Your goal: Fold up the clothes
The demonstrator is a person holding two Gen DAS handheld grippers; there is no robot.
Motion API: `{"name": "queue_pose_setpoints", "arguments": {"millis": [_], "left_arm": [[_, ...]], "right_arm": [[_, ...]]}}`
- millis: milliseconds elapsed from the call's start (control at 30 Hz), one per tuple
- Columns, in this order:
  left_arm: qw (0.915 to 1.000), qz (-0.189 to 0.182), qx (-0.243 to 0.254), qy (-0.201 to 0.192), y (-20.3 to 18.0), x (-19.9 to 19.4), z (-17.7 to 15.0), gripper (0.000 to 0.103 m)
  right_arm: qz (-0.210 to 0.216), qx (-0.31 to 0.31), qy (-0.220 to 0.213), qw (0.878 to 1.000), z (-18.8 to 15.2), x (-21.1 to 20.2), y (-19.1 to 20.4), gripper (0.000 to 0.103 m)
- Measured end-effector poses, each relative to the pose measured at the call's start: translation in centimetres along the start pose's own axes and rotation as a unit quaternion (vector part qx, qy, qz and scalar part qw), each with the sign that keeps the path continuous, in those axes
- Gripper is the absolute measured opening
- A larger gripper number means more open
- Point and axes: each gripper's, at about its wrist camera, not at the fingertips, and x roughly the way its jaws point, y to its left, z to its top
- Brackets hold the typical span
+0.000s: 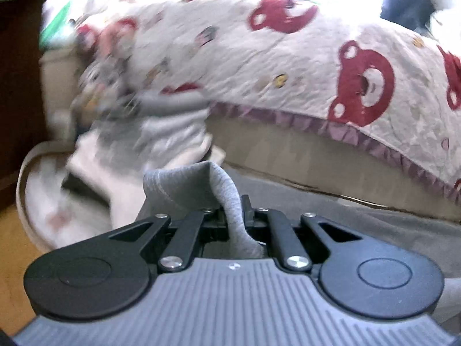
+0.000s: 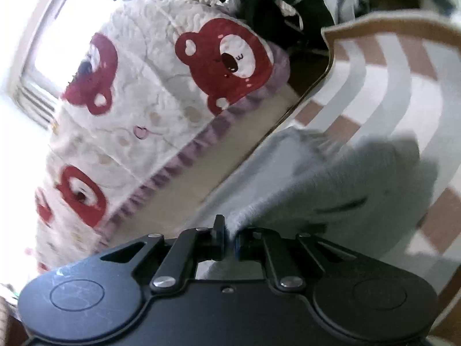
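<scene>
- We have the left gripper [image 1: 232,212] jaws clamped on the grey garment [image 1: 201,181], one edge.
- Right gripper [image 2: 229,238] jaws pinch another edge, likely to spread it for folding.

Your left view smears the clothes pile [image 1: 115,92] at nine o'clock beyond reading. The grey garment [image 1: 227,199] hides the fingertips, and its far end leaves frame.
</scene>
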Motion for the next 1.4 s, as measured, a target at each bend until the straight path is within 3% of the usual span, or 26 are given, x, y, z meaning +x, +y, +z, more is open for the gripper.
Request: {"name": "queue_pose_setpoints", "arguments": {"millis": [100,200,300,400,533,633,800,867,967,1100,1200,1300,1333,1400], "left_arm": [[0.9984,-0.023,0.050,0.014,-0.9,3.1,3.9,0.006],[0.9898,-0.031,0.112,0.082,-1.7,7.1,7.0,0.005],[0.9830,-0.031,0.128,0.128,-2.4,10.0,8.1,0.005],[0.9851,-0.026,0.130,0.110,-2.7,11.2,8.2,0.005],[0.9950,-0.022,0.051,0.083,-2.1,13.0,8.3,0.005],[0.9971,0.009,0.010,0.075,-2.0,14.9,7.0,0.005],[0.9960,0.062,-0.003,0.064,-2.6,16.8,4.0,0.005],[0.9960,0.075,0.005,0.048,-3.0,17.0,3.3,0.005],[0.9960,0.081,-0.029,0.025,-2.3,17.4,1.9,0.005],[0.9920,0.063,-0.098,0.048,-0.4,19.7,0.8,0.005],[0.9937,0.069,-0.080,0.037,-0.4,21.2,1.2,0.005],[0.9955,0.082,-0.047,0.002,-1.3,22.4,2.9,0.005],[0.9959,0.083,-0.035,-0.008,-1.8,23.0,3.6,0.005],[0.9955,0.092,-0.020,-0.010,-3.0,25.4,4.8,0.005]], "right_arm": [[-0.007,0.000,0.008,1.000,0.4,0.9,0.5,0.010],[0.002,0.004,0.005,1.000,1.4,1.6,1.1,0.010],[0.007,0.002,-0.015,1.000,2.8,2.8,1.6,0.010],[-0.011,-0.004,-0.026,1.000,3.3,4.6,2.4,0.010],[-0.020,-0.033,-0.044,0.998,3.7,6.4,3.9,0.010],[-0.016,-0.036,-0.058,0.998,3.8,7.8,4.0,0.010],[-0.049,-0.039,-0.069,0.996,2.2,10.0,2.9,0.010],[-0.041,-0.033,-0.080,0.995,1.8,9.8,2.9,0.010],[-0.037,-0.062,-0.085,0.994,1.8,10.2,3.5,0.010],[-0.034,-0.075,-0.080,0.993,2.0,11.0,3.1,0.010],[-0.021,-0.065,-0.079,0.995,2.4,11.7,2.8,0.010],[0.023,-0.024,-0.053,0.998,6.1,13.5,3.7,0.010],[0.033,-0.035,-0.041,0.998,7.7,14.4,4.7,0.010],[-0.005,-0.100,-0.026,0.995,10.5,17.1,7.3,0.010]]}}
